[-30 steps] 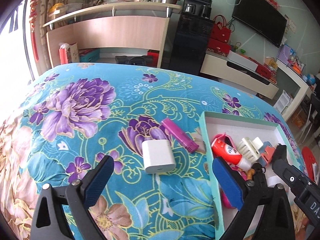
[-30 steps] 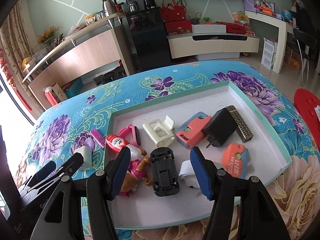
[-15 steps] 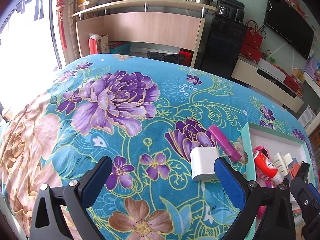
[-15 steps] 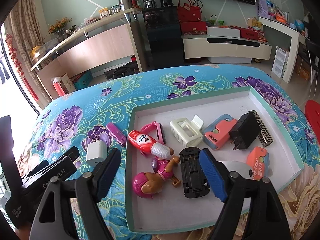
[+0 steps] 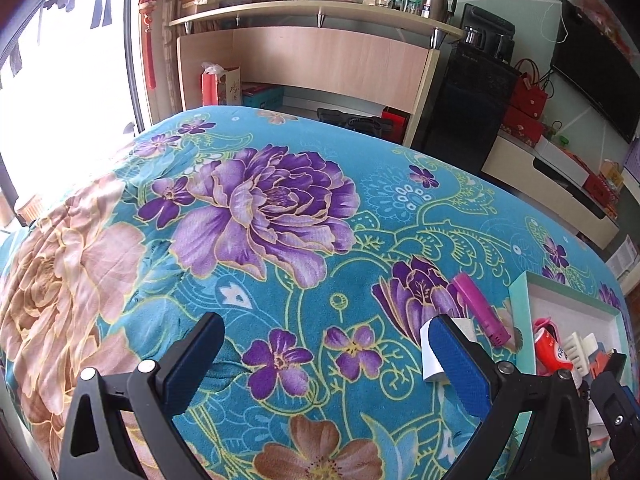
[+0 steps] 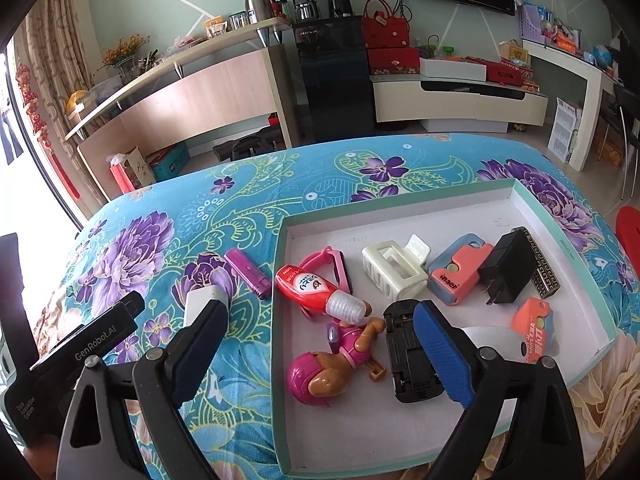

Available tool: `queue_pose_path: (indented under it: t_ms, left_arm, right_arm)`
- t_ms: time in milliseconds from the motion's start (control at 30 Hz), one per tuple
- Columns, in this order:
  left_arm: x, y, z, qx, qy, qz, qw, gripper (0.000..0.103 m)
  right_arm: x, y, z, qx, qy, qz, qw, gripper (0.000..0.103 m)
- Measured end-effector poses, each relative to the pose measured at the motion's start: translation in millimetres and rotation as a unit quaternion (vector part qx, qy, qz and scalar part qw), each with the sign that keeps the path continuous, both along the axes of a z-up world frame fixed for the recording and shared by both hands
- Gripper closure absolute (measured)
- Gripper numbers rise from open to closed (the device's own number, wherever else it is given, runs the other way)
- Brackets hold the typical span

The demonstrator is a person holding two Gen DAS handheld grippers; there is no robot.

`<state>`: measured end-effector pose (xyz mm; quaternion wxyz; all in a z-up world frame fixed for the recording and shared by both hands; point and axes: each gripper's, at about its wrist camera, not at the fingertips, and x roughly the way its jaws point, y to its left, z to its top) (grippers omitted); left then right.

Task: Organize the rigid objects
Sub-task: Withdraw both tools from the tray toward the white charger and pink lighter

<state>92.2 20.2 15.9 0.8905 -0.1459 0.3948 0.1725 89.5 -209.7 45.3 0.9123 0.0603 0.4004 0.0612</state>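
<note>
Two things remain outside the shallow tray [image 6: 568, 240] on the flower-patterned worktop [image 5: 280, 280]: a white charger block [image 6: 206, 300] and a pink lighter-shaped stick [image 6: 248, 270], both lying on the cloth just left of the tray's left wall. The left tool [image 5: 320, 356] stands wide with nothing between its pads, the white block half hidden behind its right-hand finger. The right tool [image 6: 320, 344] also stands wide, its jaws having just been opening, and nothing is clamped between them; a pink-helmeted toy figure [image 6: 332, 356] and a black toy car lying underside-up [image 6: 408, 356] rest loose on the tray floor in the gap. The white block looks like a light, stiff, smooth-sided plastic, likely to slip under a skewed pinch, so it would best be taken squarely across two flat opposite faces. The pink stick looks lighter and narrow, best pinched across its width at mid-length. The soft cloth may give under either, so a low approach seems needed. The right wrist view alone shows the tray's contents: a red bottle [image 6: 316, 286], a white hair claw [image 6: 394, 270], a black plug adapter [image 6: 508, 268] and coral-coloured pieces. The left wrist view shows only the tray's near corner, but gives the open stretch of cloth to the left, which holds no further objects.
</note>
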Motion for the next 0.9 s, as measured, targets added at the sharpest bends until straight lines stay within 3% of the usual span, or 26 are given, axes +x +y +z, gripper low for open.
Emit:
queue_pose_path:
  t_ms: [433,900]
  left_arm:
    - [28,-15,-13,-0.013,0.028,-0.097,0.9948,0.0]
    - [49,-25,-23,0.001,0.048,-0.132,0.9901,0.0]
  right_arm:
    - [20,7,-11,-0.008,0.014,-0.01,1.0,0.009]
    - [62,25,1,-0.038,0.036,-0.018,0.998,0.009]
